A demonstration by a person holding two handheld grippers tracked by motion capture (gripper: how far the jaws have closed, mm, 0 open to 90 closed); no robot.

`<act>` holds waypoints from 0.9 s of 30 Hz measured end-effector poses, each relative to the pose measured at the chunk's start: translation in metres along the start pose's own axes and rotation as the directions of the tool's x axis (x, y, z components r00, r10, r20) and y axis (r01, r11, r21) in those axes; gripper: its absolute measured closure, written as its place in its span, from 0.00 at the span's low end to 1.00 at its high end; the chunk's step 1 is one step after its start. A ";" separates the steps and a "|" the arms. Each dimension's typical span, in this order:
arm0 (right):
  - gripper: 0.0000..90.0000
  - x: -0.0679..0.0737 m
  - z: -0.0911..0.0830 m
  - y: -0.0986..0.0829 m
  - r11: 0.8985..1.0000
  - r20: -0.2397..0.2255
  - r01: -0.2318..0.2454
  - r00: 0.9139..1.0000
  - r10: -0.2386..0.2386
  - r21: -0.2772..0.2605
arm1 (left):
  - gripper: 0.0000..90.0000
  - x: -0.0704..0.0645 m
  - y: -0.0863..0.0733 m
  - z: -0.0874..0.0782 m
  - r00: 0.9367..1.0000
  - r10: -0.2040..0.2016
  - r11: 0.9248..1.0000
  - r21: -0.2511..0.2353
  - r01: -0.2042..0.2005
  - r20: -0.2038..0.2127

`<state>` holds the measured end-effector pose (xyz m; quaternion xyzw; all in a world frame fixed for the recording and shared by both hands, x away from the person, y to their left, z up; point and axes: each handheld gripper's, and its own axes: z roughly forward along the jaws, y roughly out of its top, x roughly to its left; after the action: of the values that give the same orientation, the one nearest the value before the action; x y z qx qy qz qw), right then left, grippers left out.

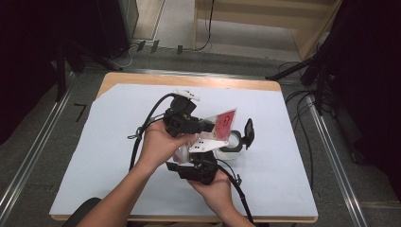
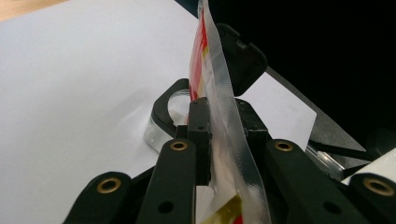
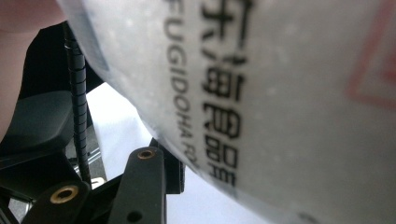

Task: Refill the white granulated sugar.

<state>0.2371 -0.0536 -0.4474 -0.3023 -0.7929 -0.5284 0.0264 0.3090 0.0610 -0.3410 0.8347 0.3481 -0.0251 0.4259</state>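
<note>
Clear plastic with red and yellow print, the pouch (image 1: 222, 124) is held up off the desk (image 1: 118, 137) near the middle of the high view, standing almost on edge between the two hands. In the left gripper view its sealed edge (image 2: 224, 93) runs straight up the centre of the frame, and the left gripper (image 2: 219, 122) has its black jaws pressed tight on that strip from both sides, so it is plainly clamped on the pouch. In the high view the left gripper (image 1: 182, 120) sits just above centre, with the left hand (image 1: 158, 142) wrapped round its body. The right gripper (image 1: 198, 171) is lower, just below the pouch, held in the right hand (image 1: 215, 187). In the right gripper view the pouch (image 3: 261, 93) fills the upper right of the frame, very close, with black printed characters on its frosted face; one black jaw rises at the lower left against it, but the other is hidden, so I cannot tell whether that gripper is closed on it. Just beside the pouch, toward the right of centre in the high view, a clear container (image 1: 231, 149) with a black flip lid (image 1: 248, 132) standing open rests on the white sheet that covers the desk.
</note>
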 end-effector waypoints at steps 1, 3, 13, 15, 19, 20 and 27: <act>0.70 0.000 0.000 0.000 1.000 0.000 0.000 1.000 0.000 0.000 | 0.89 0.000 0.000 0.000 1.000 -0.001 1.000 0.000 0.001 0.001; 0.70 0.000 0.000 0.000 1.000 -0.001 0.000 1.000 0.000 0.001 | 0.89 0.000 0.000 0.000 1.000 -0.004 1.000 -0.002 0.004 0.005; 0.70 0.000 -0.001 0.001 1.000 0.005 -0.010 1.000 0.010 -0.007 | 0.89 0.000 0.001 0.001 1.000 -0.012 1.000 -0.004 0.012 0.004; 0.70 0.001 -0.001 0.001 1.000 0.006 -0.012 1.000 0.012 -0.008 | 0.89 0.000 0.001 0.000 1.000 -0.016 1.000 -0.005 0.016 0.007; 0.70 0.002 -0.002 0.004 1.000 -0.003 -0.023 1.000 0.023 -0.008 | 0.88 -0.001 0.002 0.000 1.000 -0.022 1.000 -0.019 0.022 0.013; 0.70 0.002 -0.003 0.004 1.000 -0.002 -0.023 1.000 0.023 -0.008 | 0.88 -0.002 0.002 -0.001 1.000 -0.020 1.000 -0.013 0.020 0.008; 0.70 0.001 -0.003 0.003 1.000 0.001 -0.026 1.000 0.026 -0.005 | 0.88 -0.003 0.002 0.000 1.000 -0.015 1.000 -0.012 0.015 0.010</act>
<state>0.2369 -0.0543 -0.4430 -0.3128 -0.7876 -0.5300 0.0321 0.3082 0.0586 -0.3385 0.8295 0.3526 -0.0303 0.4322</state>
